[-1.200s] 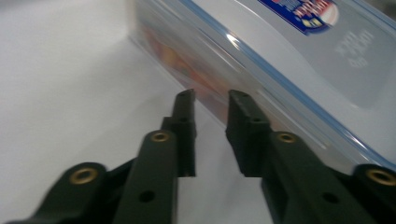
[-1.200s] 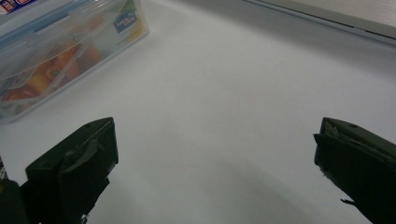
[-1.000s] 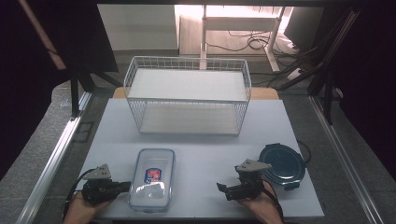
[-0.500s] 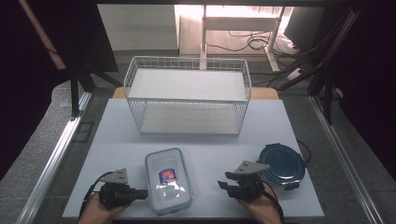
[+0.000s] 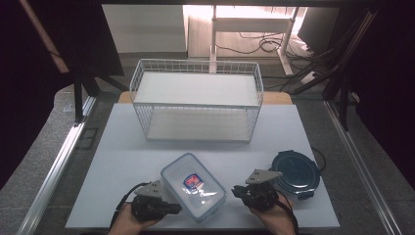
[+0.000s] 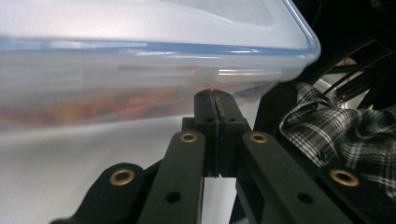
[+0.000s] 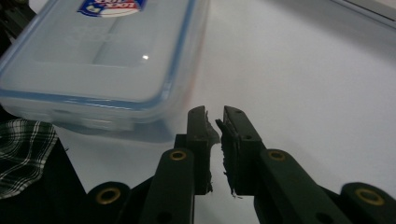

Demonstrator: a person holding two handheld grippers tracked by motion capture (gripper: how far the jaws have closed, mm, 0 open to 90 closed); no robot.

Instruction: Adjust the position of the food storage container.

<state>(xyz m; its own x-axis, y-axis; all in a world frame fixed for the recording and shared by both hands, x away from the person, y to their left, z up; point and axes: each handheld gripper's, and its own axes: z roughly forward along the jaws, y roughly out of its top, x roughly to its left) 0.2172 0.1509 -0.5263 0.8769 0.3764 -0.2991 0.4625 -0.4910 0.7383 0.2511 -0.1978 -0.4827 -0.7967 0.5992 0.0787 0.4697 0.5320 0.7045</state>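
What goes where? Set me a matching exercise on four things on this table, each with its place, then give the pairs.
Things:
1. wire basket
2. clear lidded box
3. dark round lid
4. left tool

Places:
A. near right part of the white board
B. far middle of the table
C. near edge, left of the box
D. between the two tools

Pairs: 1-B, 2-D, 3-A, 4-C

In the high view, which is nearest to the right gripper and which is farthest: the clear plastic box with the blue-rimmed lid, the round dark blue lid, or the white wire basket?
From the right gripper:
1. Clear plastic box with the blue-rimmed lid, just to its left at the table's front.
2. Round dark blue lid, close on its other side; these two are nearly equal.
3. White wire basket, clearly farthest, at the back of the table.
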